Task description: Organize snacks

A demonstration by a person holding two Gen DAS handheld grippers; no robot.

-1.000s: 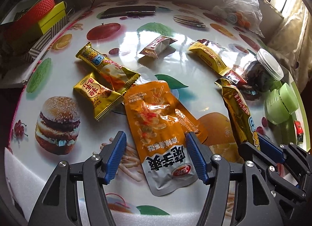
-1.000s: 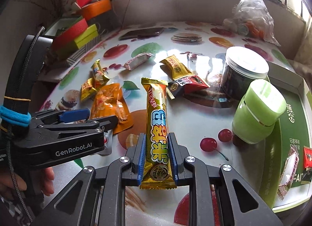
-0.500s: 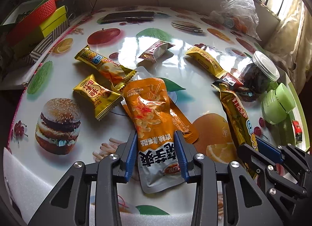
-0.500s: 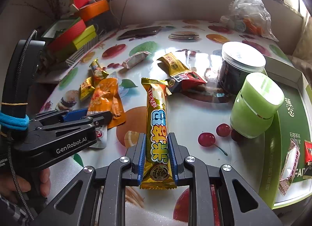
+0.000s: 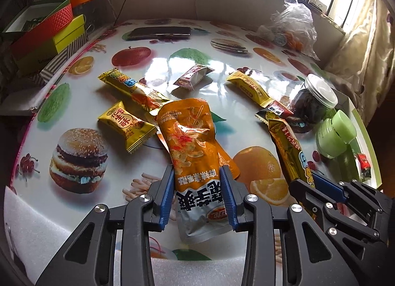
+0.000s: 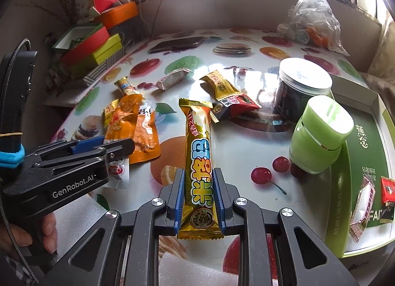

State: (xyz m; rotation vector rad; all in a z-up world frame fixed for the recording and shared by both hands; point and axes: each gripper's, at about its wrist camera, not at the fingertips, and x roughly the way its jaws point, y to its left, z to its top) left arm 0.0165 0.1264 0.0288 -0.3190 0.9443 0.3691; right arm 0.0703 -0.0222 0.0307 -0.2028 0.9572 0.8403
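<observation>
Since the earlier frames, the left gripper (image 5: 197, 196) has been closed from wide open right down onto the orange-and-silver foil snack pouch (image 5: 191, 147), which has been lifted so its orange top now tilts up ahead of the jaws. Its blue pads are pressed against both sides of the pouch's silver lower half. A second orange pouch (image 6: 145, 135) is left flat on the table beneath it.

Nothing much has changed on the right: the right gripper (image 6: 198, 196) is kept clamped narrow around the long gold-wrapped snack bar (image 6: 198, 152), which sticks out straight ahead of the fingers.

Beyond the left jaws, a small square gold candy packet (image 5: 126, 124) and a long gold bar wrapper (image 5: 134, 89) are seen to the left. Ahead and right of the right jaws, a pale green plastic container (image 6: 321, 135) and a dark jar with a white lid (image 6: 303, 88) are found, with a green tray (image 6: 355, 162) just beside them.

All of it is laid on a glossy round table (image 5: 246, 118) printed with fruit and burgers, with stacked coloured boxes (image 5: 47, 36) and a window behind.
</observation>
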